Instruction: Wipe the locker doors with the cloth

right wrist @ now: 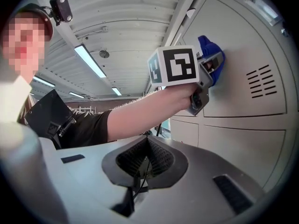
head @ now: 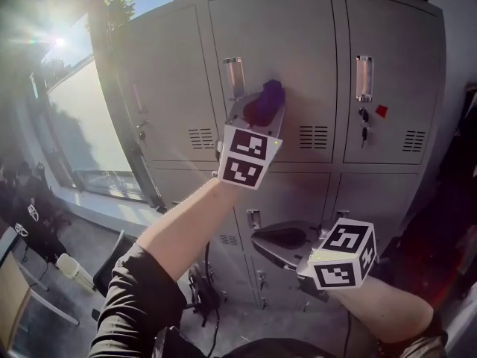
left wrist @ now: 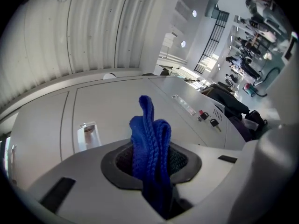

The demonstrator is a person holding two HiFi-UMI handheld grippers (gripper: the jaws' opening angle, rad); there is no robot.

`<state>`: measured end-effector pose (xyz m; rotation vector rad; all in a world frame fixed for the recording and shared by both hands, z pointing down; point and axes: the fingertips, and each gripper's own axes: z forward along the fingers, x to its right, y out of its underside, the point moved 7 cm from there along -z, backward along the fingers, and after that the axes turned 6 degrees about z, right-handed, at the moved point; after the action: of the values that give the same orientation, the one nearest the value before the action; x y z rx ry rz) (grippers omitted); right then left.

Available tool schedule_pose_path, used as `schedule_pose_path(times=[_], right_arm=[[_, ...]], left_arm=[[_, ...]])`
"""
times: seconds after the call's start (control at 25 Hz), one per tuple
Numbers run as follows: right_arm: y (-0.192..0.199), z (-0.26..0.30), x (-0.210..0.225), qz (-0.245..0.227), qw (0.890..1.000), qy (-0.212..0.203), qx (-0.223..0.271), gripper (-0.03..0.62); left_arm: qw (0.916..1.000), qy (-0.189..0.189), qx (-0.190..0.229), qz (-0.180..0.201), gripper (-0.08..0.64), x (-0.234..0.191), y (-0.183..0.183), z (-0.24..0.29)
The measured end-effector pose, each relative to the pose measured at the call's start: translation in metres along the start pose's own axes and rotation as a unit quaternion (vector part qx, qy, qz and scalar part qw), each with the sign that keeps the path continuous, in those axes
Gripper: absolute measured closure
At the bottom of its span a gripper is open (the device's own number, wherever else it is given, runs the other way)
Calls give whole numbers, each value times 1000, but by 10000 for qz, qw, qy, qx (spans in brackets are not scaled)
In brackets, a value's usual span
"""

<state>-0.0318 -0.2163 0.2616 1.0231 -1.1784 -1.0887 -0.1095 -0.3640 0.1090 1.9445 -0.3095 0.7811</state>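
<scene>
My left gripper (head: 262, 109) is shut on a blue knitted cloth (head: 267, 98) and presses it against the upper middle locker door (head: 291, 43), just right of its handle recess (head: 233, 76). In the left gripper view the cloth (left wrist: 150, 146) stands up between the jaws in front of the grey door (left wrist: 112, 106). From the right gripper view I see the cloth (right wrist: 209, 55) flat against the door. My right gripper (head: 277, 239) hangs lower, before the lower lockers, shut with nothing in it; its jaws meet in the right gripper view (right wrist: 142, 164).
The grey locker bank has a right door with keys (head: 363, 124) and a red tag (head: 381, 111), and vent slots (head: 313, 136) low on each door. A window (head: 82, 118) lies to the left. Chairs and a cable lie on the floor (head: 201, 293) below.
</scene>
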Motion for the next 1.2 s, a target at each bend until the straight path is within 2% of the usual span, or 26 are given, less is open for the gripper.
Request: schedule_pose_path(times=[0.28,0.48,0.56,0.68,0.92,1.2], right_arm=[[12,-33,15,203,9992,347,61,588],[17,-46,19,230,9987,443,41,588],[19,-46,20,266,9986,458,33,588],[20,-41,19,267,9990,371,-10,588],[21,-16,12,218,9997,24,-143,588],[21,1,6,173,9993,-249,-216,588]], left_arm=[[9981,502,329,128,446,53,-12,26],[9936,1076,334,39,446,100,-1,34],[9926,1169,317,7,446,106,5,30],[9951,930,325,105,446,90,9,13],[9994,81,42,324,446,26,28,-25],[9976,-359,-440,389,446,6,52,-39]])
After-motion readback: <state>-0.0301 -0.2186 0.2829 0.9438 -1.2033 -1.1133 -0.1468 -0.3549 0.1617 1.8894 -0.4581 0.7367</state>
